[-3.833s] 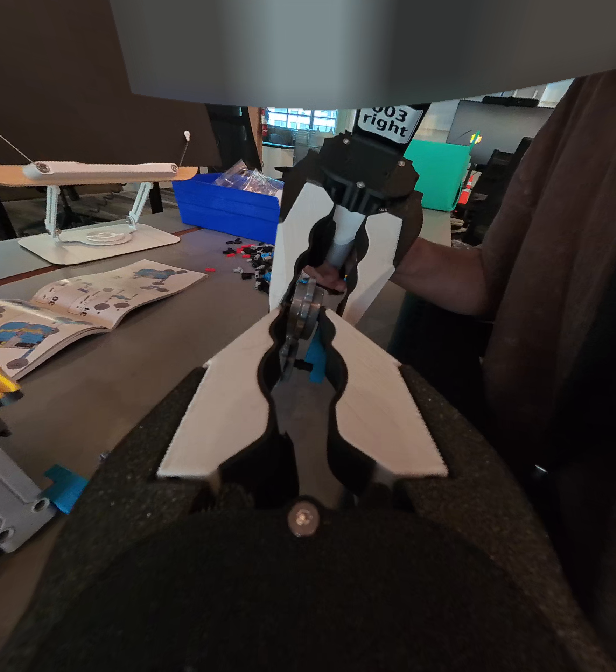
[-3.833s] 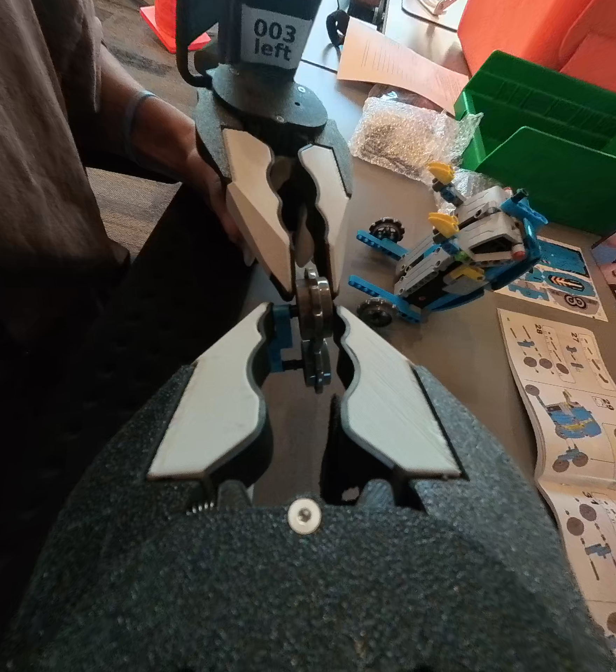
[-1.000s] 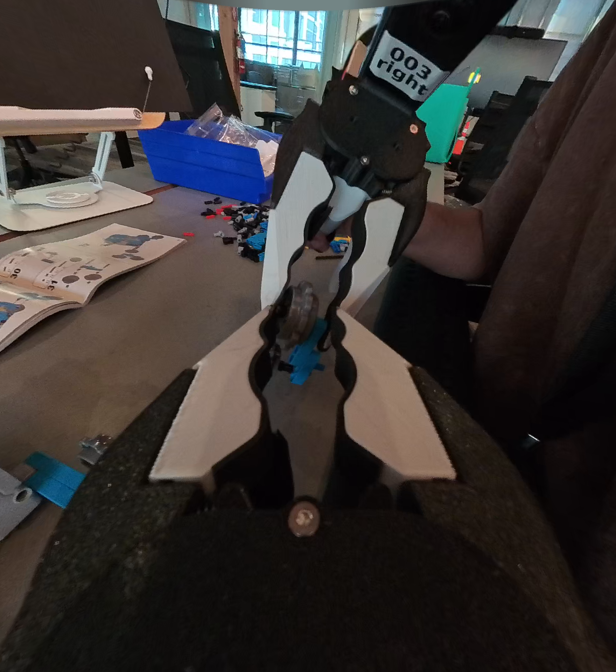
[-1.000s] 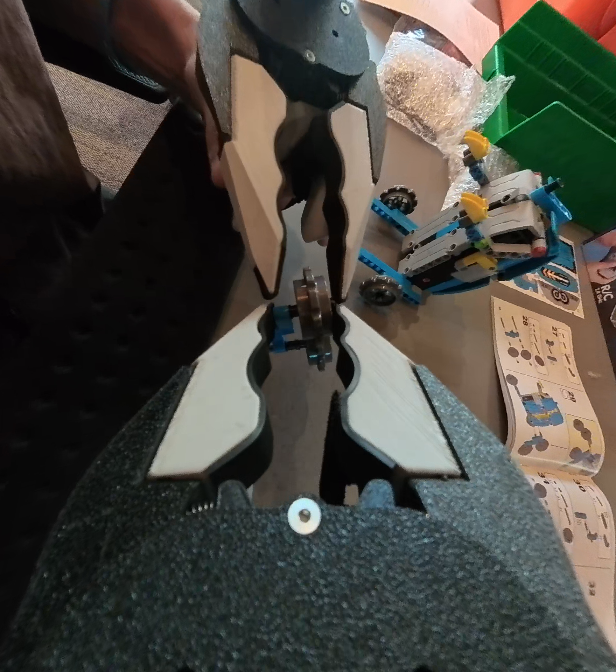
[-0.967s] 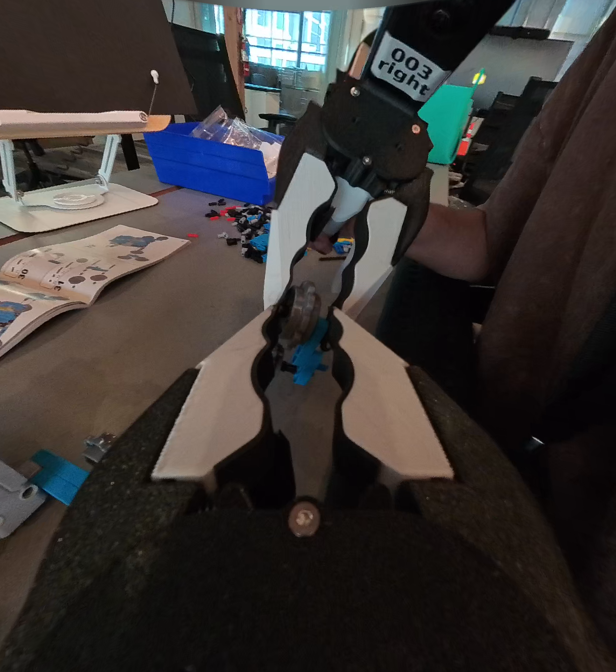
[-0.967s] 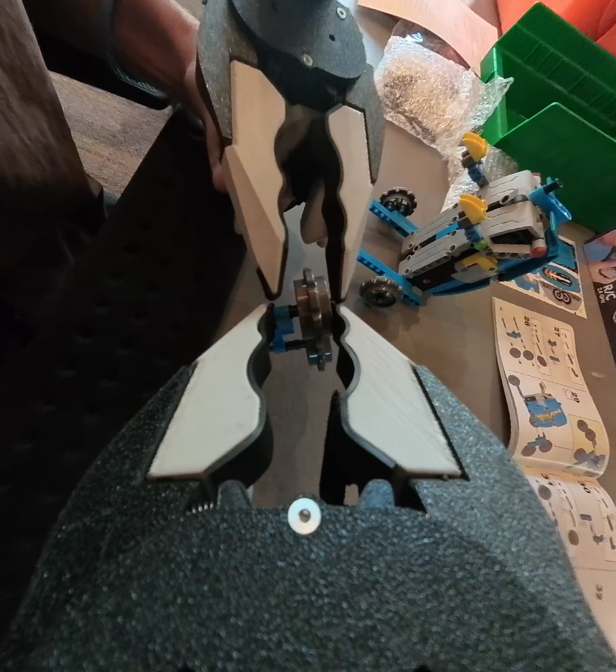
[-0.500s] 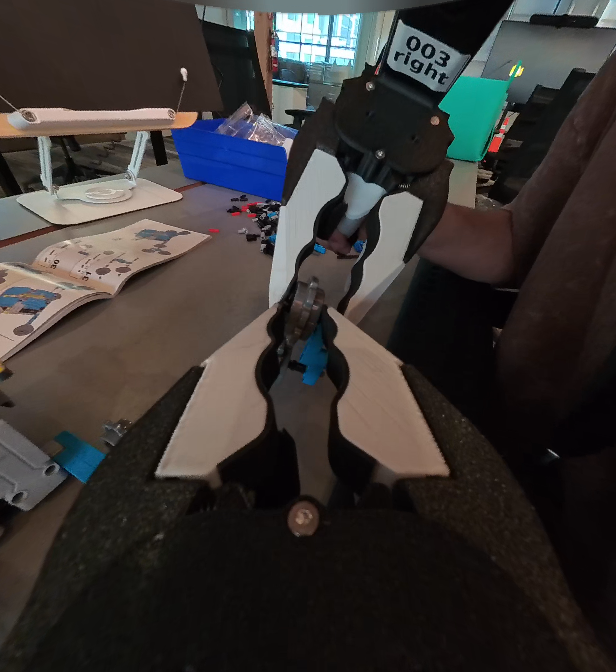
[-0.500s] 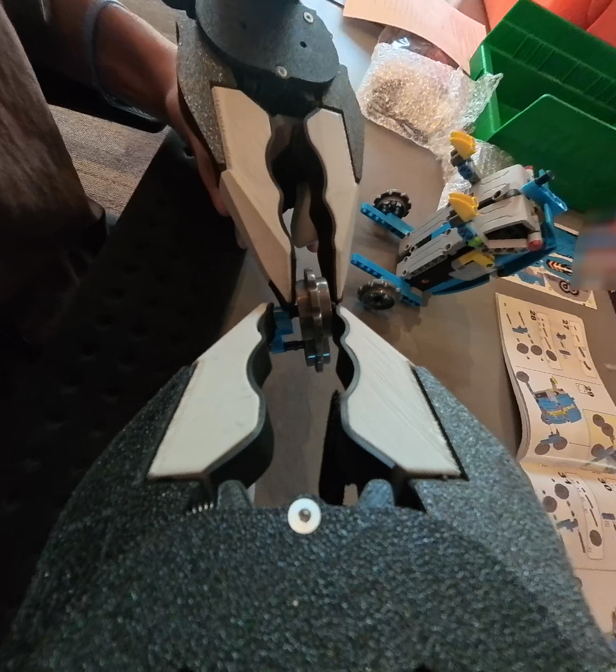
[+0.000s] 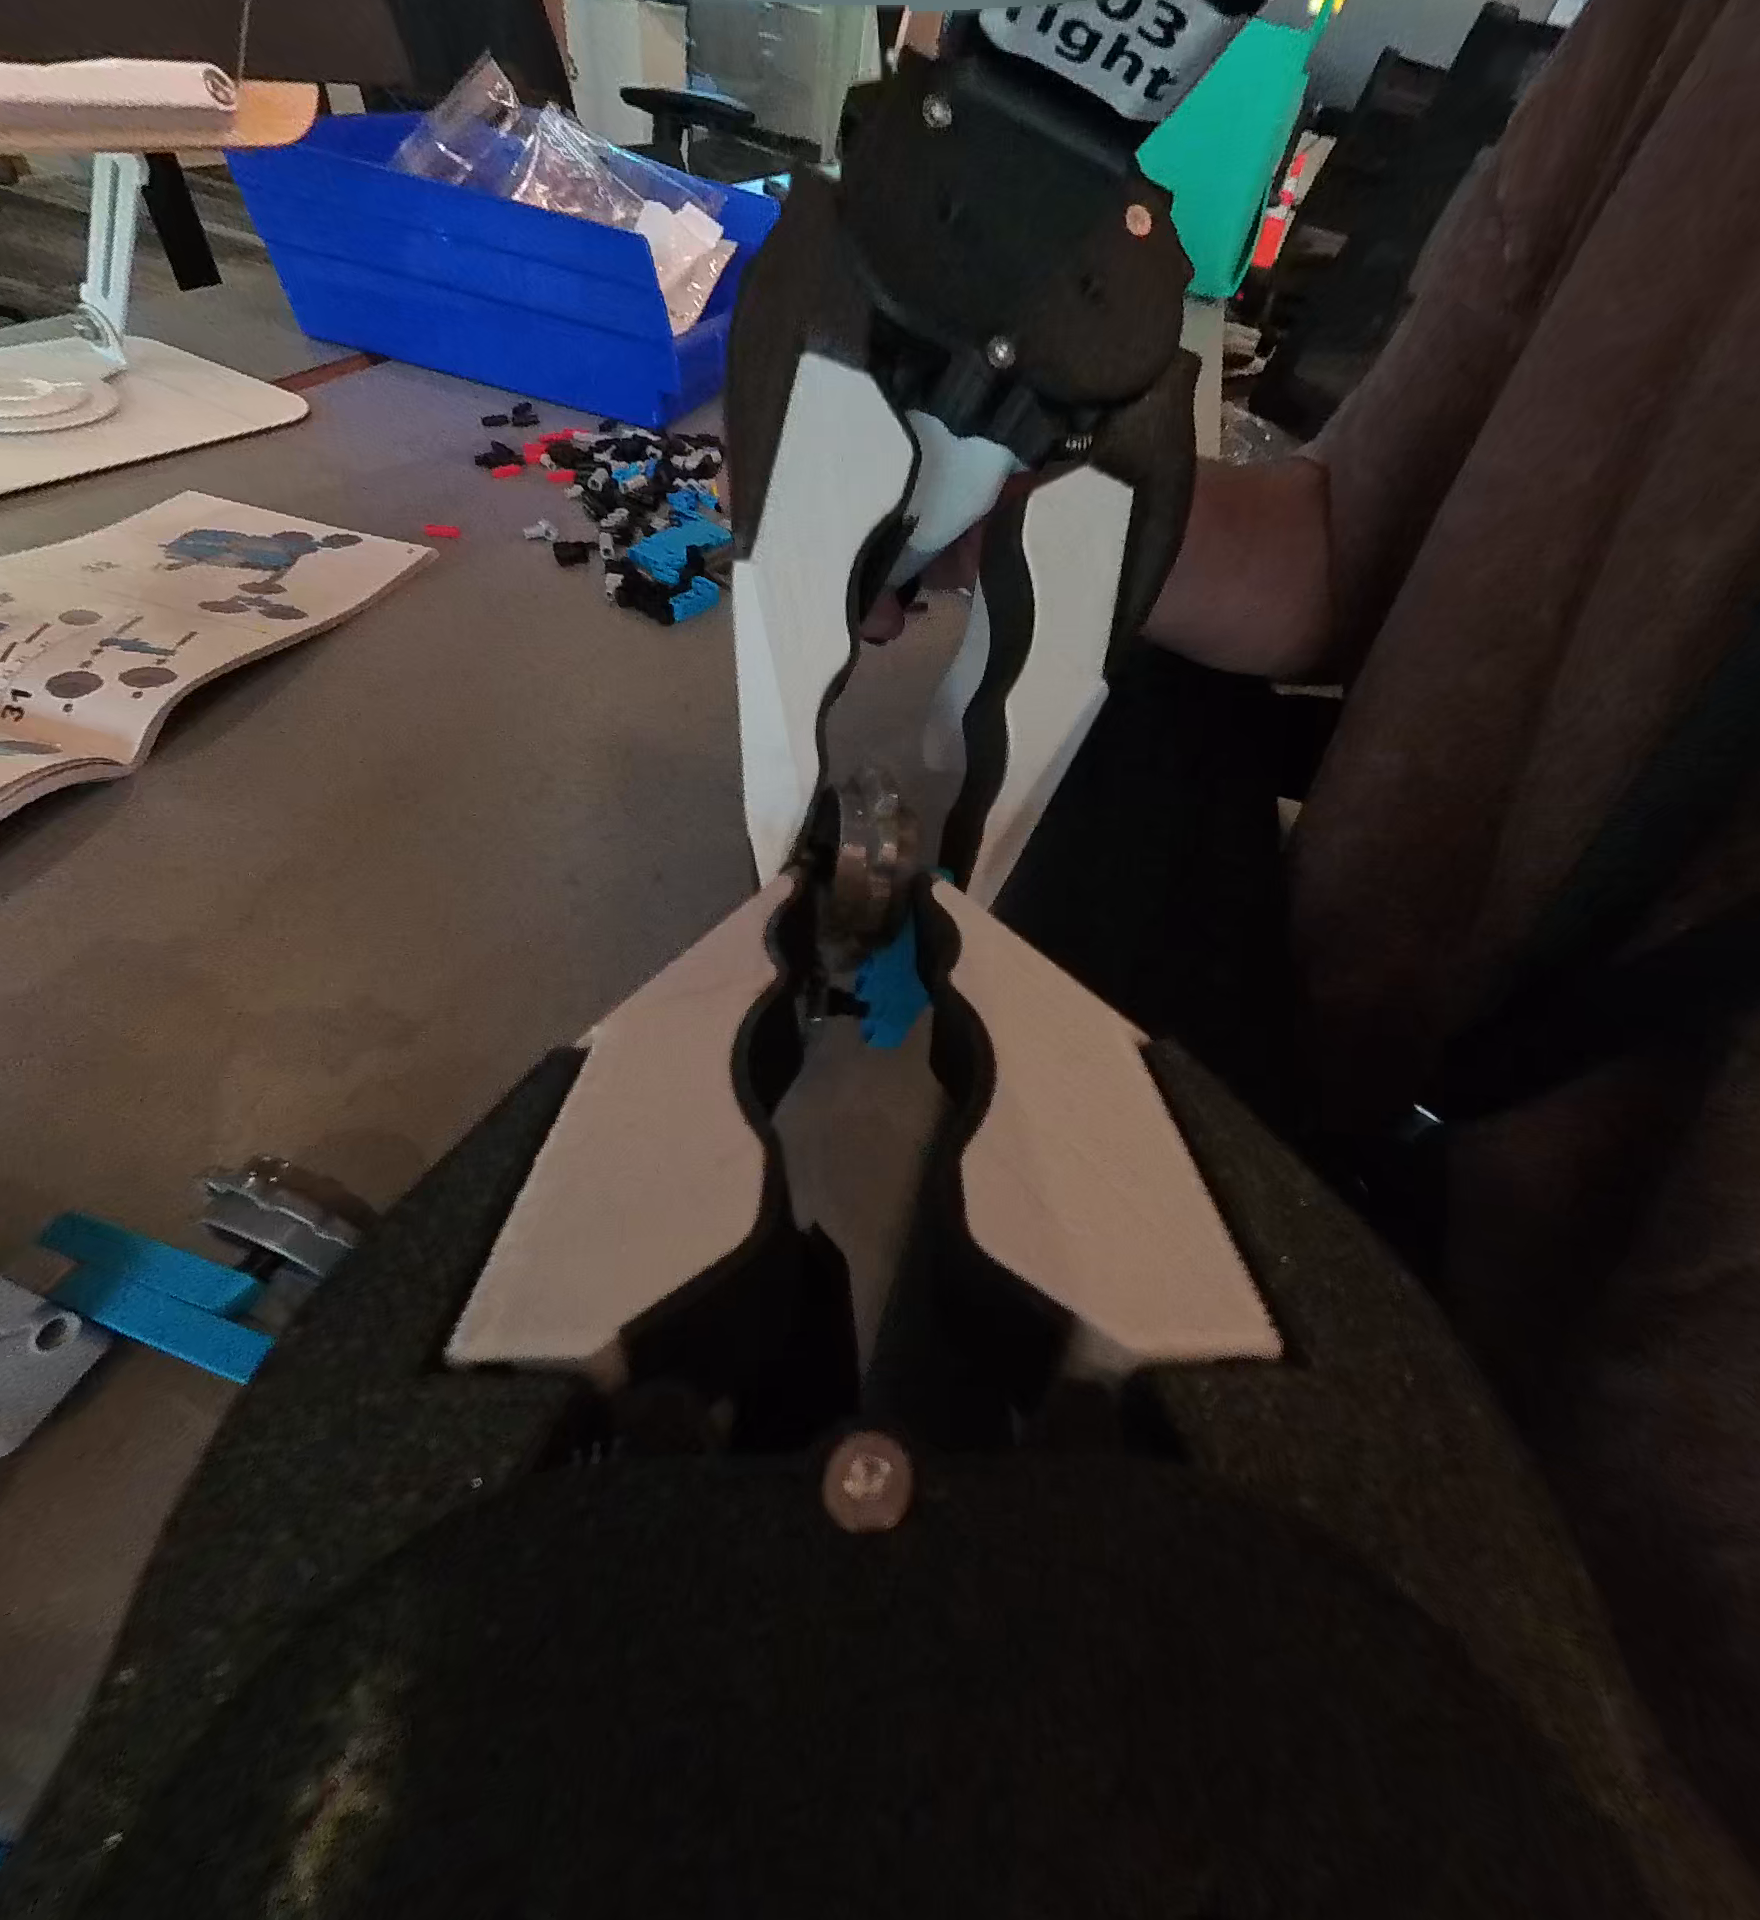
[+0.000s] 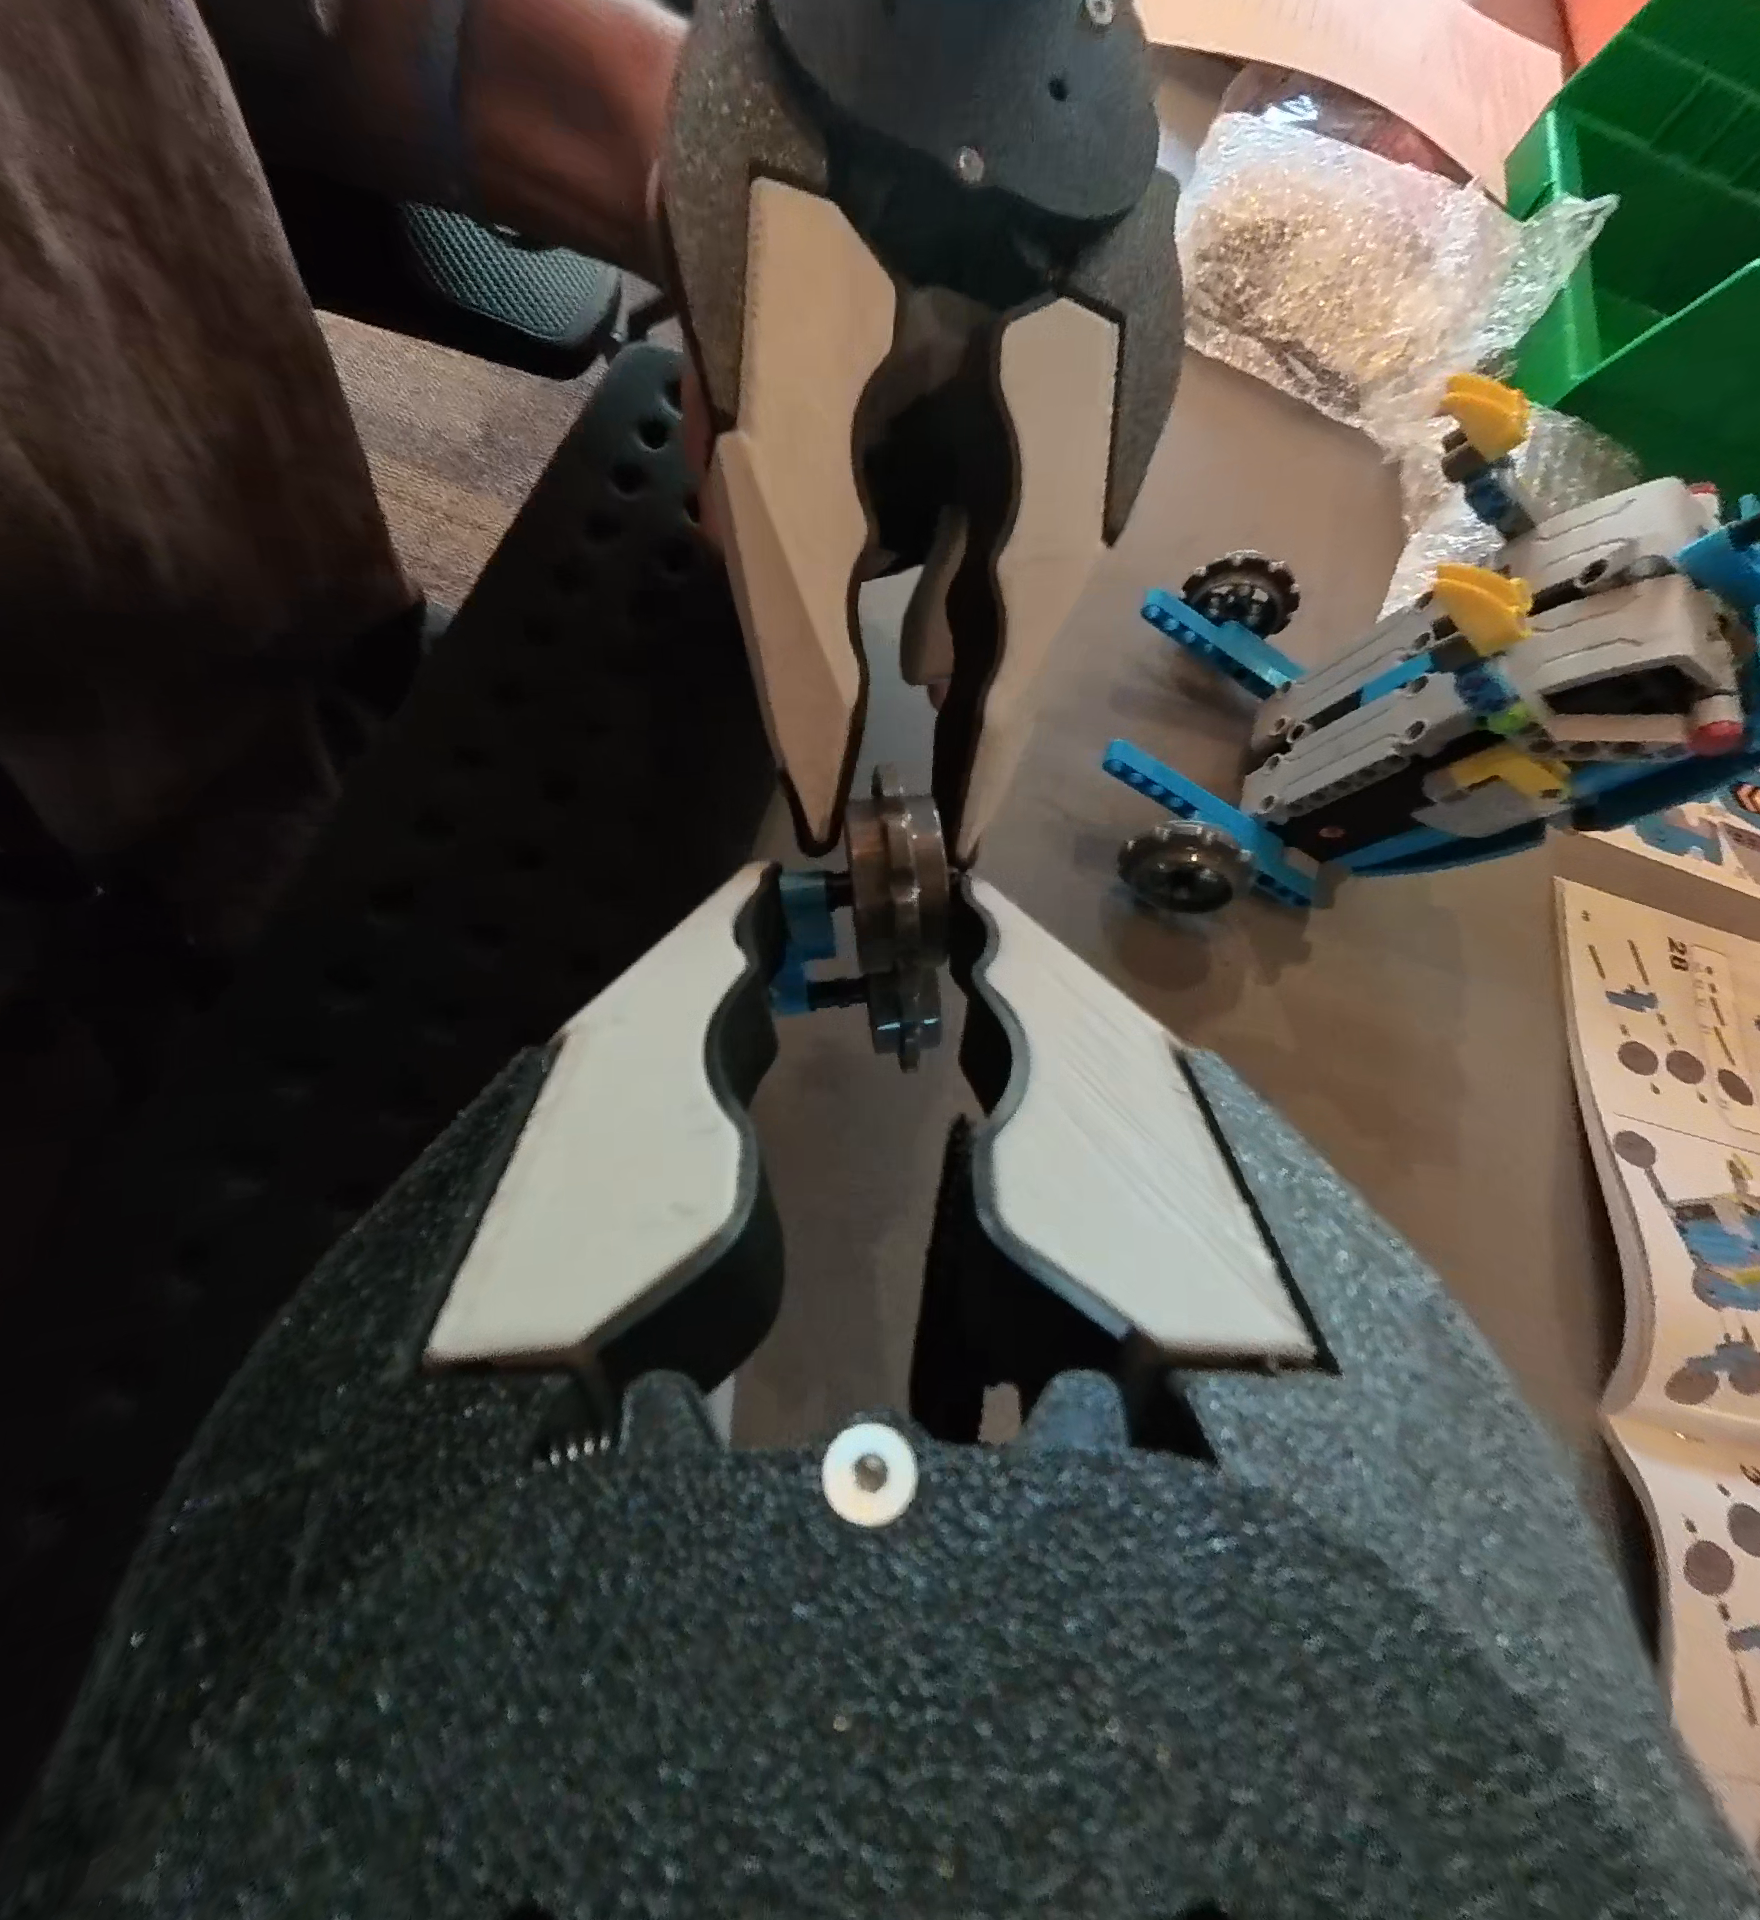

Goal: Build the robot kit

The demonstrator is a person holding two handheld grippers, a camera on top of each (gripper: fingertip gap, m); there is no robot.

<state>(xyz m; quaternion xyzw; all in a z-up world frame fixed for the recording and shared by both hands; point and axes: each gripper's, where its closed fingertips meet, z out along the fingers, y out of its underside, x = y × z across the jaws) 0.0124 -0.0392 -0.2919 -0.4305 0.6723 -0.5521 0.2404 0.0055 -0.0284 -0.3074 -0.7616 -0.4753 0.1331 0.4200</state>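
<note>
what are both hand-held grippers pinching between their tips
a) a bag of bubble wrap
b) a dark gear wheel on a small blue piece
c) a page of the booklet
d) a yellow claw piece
b: the left hand-held gripper and the right hand-held gripper meet tip to tip, both closed on the gear wheel with its blue piece, held above the table.

Dim indoor daylight; slight motion blur; wide-angle edge distortion; dark foreground shadows.

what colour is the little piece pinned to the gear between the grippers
Blue, joined to the dark grey gear; clearest in the right wrist view.
</note>
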